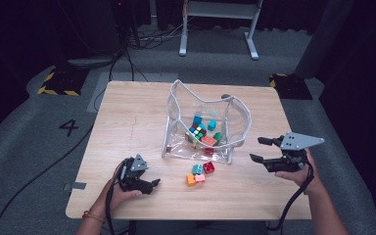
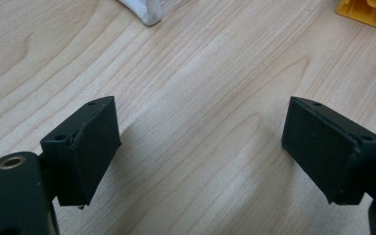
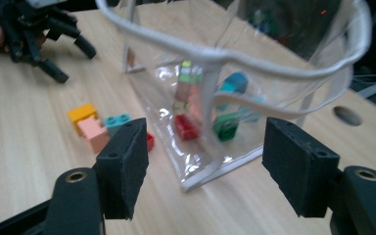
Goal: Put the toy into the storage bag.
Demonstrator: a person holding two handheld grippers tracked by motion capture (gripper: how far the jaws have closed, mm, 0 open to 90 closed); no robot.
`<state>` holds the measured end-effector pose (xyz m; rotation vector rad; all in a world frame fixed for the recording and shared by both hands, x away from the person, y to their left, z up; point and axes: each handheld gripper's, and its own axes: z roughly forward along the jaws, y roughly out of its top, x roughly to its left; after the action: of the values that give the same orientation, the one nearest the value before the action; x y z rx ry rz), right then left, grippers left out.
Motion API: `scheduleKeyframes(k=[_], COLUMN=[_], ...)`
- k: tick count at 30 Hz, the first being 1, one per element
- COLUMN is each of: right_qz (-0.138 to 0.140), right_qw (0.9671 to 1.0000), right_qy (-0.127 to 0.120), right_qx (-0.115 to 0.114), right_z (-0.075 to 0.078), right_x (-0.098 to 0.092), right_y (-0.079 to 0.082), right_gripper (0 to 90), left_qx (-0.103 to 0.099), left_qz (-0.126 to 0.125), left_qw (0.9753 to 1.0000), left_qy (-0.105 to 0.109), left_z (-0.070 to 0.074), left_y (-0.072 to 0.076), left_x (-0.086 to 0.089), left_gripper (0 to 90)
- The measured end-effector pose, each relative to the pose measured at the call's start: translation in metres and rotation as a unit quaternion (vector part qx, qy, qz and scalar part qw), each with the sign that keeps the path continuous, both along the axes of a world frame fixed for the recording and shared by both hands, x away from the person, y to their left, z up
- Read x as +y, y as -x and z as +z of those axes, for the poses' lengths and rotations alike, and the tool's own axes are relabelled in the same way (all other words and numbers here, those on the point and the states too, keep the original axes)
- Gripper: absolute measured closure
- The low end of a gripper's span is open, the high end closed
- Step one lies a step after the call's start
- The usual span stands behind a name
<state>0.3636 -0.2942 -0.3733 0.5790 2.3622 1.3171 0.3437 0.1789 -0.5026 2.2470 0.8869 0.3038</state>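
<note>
Grippers [image 1: 152,184] [image 1: 258,149] both wide open, flanking bricks [image 1: 199,173] by clear bag [image 1: 176,98].

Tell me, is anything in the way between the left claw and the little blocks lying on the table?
Nothing visible. The left gripper is open, with only bare table between it and the loose blocks outside the clear bag. The orange block lies closest to it.
</note>
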Motion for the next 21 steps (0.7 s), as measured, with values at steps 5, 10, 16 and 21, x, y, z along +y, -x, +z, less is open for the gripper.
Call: scheduleKeyframes(k=[5,10,16,21], right_qz=[0.017,0.031,0.061,0.065], right_qw=[0.9997,0.9987,0.9950,0.9933], right_qy=[0.011,0.018,0.053,0.064], right_qx=[0.017,0.035,0.060,0.071], right_z=[-0.024,-0.046,-0.082,-0.096], right_x=[0.010,0.025,0.055,0.072], right_y=[0.003,0.003,-0.002,-0.008], right_gripper=[33.8,34.9,38.1,37.6], left_qx=[0.000,0.000,-0.001,-0.001], left_qz=[0.000,0.000,-0.002,-0.002], left_qw=[1.0000,1.0000,1.0000,1.0000], left_qy=[0.000,0.000,-0.002,-0.002], left_z=[0.000,0.000,0.000,0.000], left_y=[0.000,0.000,0.000,0.000], left_x=[0.000,0.000,0.000,0.000], left_gripper=[14.4,14.4,14.4,14.4])
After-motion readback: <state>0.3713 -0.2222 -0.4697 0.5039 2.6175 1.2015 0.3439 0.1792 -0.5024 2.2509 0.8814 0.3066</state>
